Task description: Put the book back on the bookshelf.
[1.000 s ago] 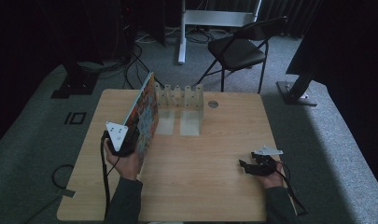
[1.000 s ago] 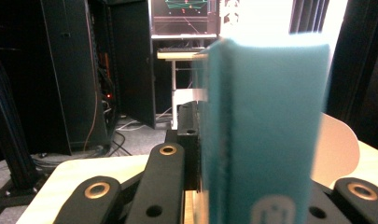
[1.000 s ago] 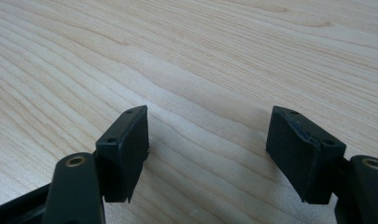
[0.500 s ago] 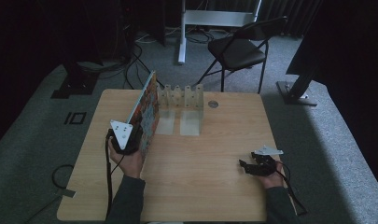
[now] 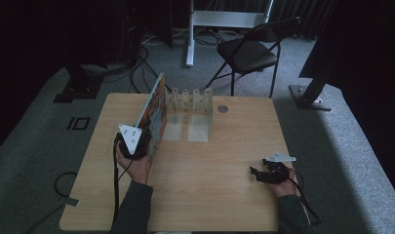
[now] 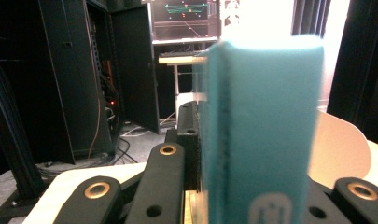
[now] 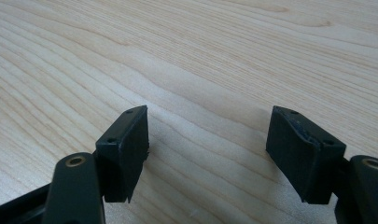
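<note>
Book (image 5: 153, 114) stands on edge on the left half of the wooden table (image 5: 219, 195), thin and flat, colourful cover facing the table's middle. Long axis runs from the near left toward the far middle of the table; far end reaches the clear plastic rack (image 5: 190, 100) at the table's far side and looks to touch or nearly touch it, cannot tell which. It stands close to upright, with a slight lean.

Left gripper (image 5: 139, 144), in the left hand (image 5: 134, 165), sits at the near end of the book. Jaws clenched on that near edge. In the left gripper view the book's teal spine (image 6: 261, 130) fills the space between the jaws, upright, blurred from closeness; a small white mark shows near its bottom.

Right gripper (image 5: 263, 174), in the right hand (image 5: 283, 183), rests low on the table at the near right, well apart from the book and the rack. Points toward the table's left. In the right gripper view (image 7: 207, 149) both black pads stand wide apart, bare wood grain between them, nothing grasped, nothing touched by the pads.

A black folding chair (image 5: 248, 51) stands on the floor beyond the table.
</note>
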Demonstrator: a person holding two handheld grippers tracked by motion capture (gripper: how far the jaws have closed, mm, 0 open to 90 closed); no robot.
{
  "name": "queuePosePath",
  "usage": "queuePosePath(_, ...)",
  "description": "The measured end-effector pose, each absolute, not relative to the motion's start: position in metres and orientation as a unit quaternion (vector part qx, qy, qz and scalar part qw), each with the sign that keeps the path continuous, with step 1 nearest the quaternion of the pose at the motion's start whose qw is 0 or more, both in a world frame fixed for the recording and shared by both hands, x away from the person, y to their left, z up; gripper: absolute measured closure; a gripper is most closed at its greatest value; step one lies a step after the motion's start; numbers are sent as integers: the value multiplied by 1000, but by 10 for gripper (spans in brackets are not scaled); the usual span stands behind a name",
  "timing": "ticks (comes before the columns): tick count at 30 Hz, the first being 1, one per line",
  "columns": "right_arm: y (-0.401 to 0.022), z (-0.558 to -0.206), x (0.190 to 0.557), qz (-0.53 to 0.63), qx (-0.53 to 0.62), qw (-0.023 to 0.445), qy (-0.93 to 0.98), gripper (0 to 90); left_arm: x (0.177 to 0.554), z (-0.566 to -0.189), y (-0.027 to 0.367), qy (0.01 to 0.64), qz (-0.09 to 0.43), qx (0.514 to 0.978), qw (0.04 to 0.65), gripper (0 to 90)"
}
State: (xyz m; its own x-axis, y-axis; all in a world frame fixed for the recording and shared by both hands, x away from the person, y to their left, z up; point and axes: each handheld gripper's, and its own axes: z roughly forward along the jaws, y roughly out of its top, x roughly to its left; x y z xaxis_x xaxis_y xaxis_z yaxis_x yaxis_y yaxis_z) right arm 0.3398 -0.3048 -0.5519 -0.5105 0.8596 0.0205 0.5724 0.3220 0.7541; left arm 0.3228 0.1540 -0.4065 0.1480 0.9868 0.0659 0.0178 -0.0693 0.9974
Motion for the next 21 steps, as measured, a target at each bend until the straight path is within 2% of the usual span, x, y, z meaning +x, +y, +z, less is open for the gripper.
queuePosePath(21,-305,-552,340,365,454,196,789,295,332,-408,154,449,476,553,516,802)
